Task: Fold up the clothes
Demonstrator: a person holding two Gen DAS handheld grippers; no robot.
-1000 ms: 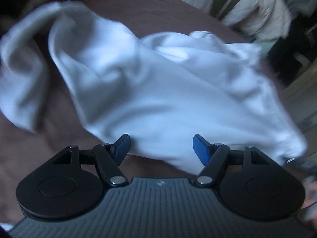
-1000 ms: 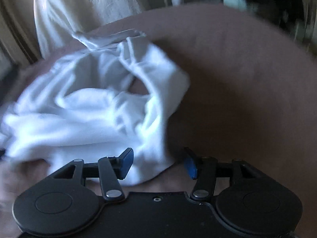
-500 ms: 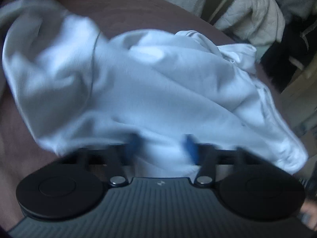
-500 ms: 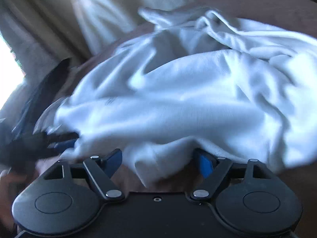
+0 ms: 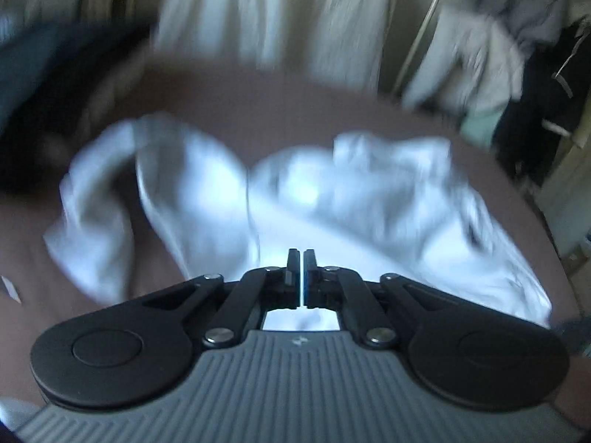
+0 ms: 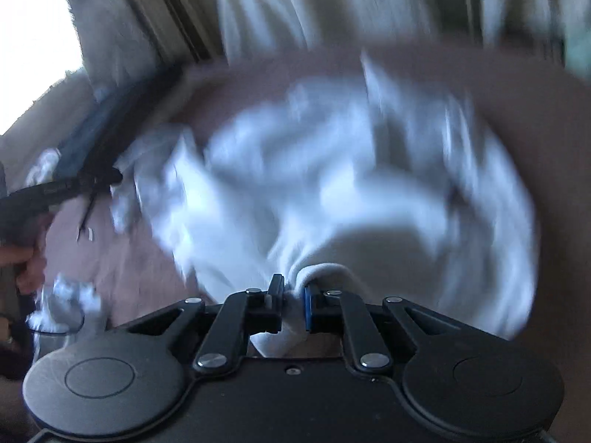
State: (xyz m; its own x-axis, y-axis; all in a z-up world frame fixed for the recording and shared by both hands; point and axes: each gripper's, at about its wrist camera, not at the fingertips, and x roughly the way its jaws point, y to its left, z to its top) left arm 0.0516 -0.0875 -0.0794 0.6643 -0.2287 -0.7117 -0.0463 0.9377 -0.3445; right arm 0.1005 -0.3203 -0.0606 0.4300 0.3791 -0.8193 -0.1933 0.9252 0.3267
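On brown bedspread (image 5: 258,96): crumpled white garment (image 5: 369,199). Left gripper (image 5: 301,254) clamped on its near edge, right gripper (image 6: 293,288) pinching a fold. Pale curtains (image 5: 273,11) behind, dark clothes (image 5: 535,110) far right.

Left tongs (image 5: 303,258) pinched nearly together on thin white cloth, pointing toward 12 o'clock, right tongs (image 6: 293,288) clamped on a bunched fold, a hand (image 6: 26,258) at 9 o'clock

The garment (image 5: 369,199) was plain white, and the bed cover (image 5: 280,103) under it was brown. Behind it hung a pale cream curtain (image 5: 273,11).
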